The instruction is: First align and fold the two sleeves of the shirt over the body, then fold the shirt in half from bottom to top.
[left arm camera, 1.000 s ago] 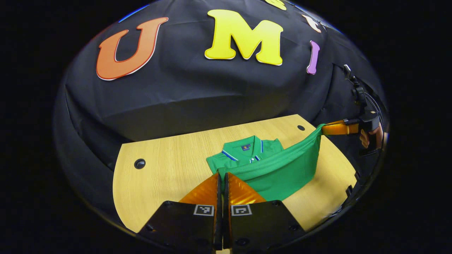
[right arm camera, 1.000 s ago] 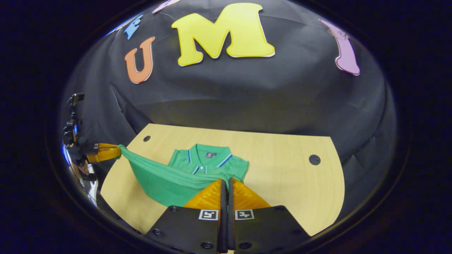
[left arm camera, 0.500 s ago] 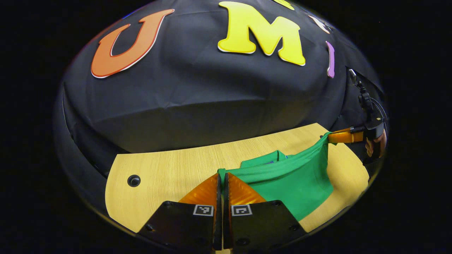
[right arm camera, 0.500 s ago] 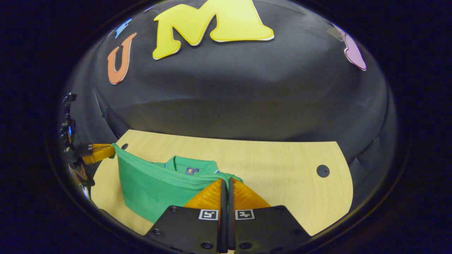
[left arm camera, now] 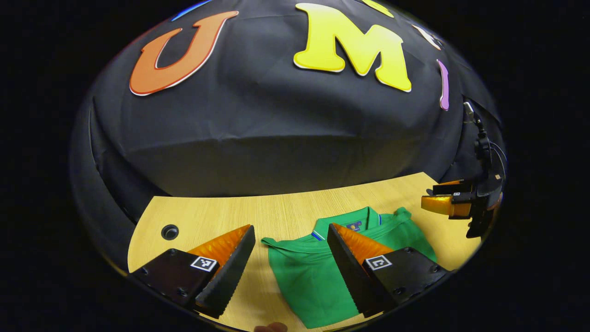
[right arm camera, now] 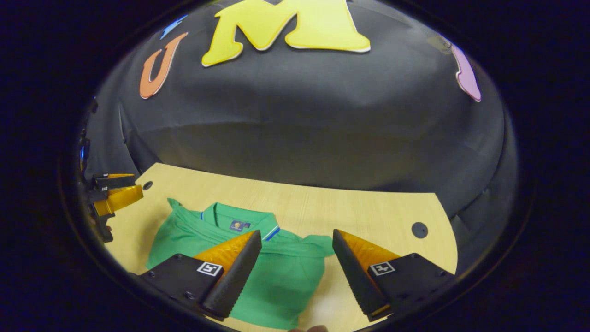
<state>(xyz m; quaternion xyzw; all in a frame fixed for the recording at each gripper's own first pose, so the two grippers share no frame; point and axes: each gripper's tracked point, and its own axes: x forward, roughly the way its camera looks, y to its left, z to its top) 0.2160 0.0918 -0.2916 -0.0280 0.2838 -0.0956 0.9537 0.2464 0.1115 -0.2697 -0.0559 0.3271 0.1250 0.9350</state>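
The green polo shirt (left arm camera: 304, 276) lies flat on the wooden table (left arm camera: 230, 212), folded, with its striped collar (left arm camera: 355, 222) at the far edge. My left gripper (left arm camera: 290, 228) hangs open just above the shirt's left side, holding nothing. Farther right, my right gripper (left arm camera: 435, 196) hovers open beside the shirt's right shoulder. In the right gripper view the shirt (right arm camera: 281, 276) lies under and between the spread fingers of the right gripper (right arm camera: 297, 233), its collar (right arm camera: 237, 220) toward the wall. The left gripper (right arm camera: 126, 186) stands open at the far left, apart from the cloth.
The table (right arm camera: 368, 216) has a round cable hole (left arm camera: 169, 231) at its left and another hole (right arm camera: 419, 229) at its right. The booth's black cloth wall rises right behind the table's far edge. A fingertip (left arm camera: 272, 327) shows at the bottom rim.
Both grippers were shut on the shirt's bottom hem, holding it stretched in the air. They carried it toward the collar, opened and let go; the shirt now lies folded.
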